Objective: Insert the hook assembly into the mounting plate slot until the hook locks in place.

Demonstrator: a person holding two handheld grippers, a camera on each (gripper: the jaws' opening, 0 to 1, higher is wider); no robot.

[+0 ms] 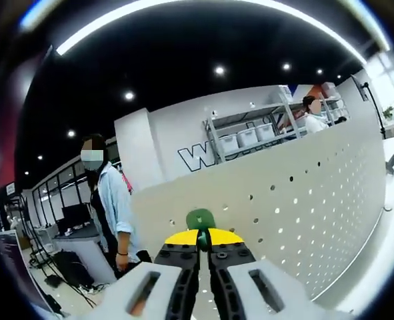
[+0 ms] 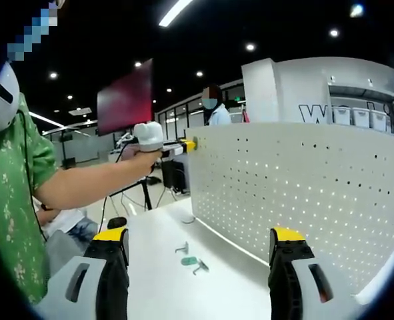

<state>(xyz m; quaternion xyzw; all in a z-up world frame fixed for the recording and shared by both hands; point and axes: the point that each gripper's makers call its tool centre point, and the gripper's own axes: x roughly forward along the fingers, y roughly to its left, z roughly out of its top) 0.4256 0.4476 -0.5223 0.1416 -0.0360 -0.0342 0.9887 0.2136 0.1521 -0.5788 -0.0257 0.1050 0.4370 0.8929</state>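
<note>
My left gripper [image 1: 203,238] is shut on a small green hook piece [image 1: 200,219], whose round head sticks out past the yellow jaw tips. It is held against the upper edge of the white perforated mounting plate [image 1: 303,200]. In the right gripper view the same left gripper [image 2: 187,145] sits at the top left corner of the plate [image 2: 303,187], held by a person's hand. My right gripper [image 2: 199,235] is open, jaws wide apart, with nothing between them. On the white table [image 2: 183,297] lie a green piece [image 2: 189,261] and two metal hooks [image 2: 200,267].
A person in a light blue shirt [image 1: 111,207] stands behind the plate, and another person [image 1: 312,112] stands by a shelf of bins [image 1: 247,137]. The arm and green sleeve [image 2: 13,180] of the person holding the grippers cross the left side of the right gripper view.
</note>
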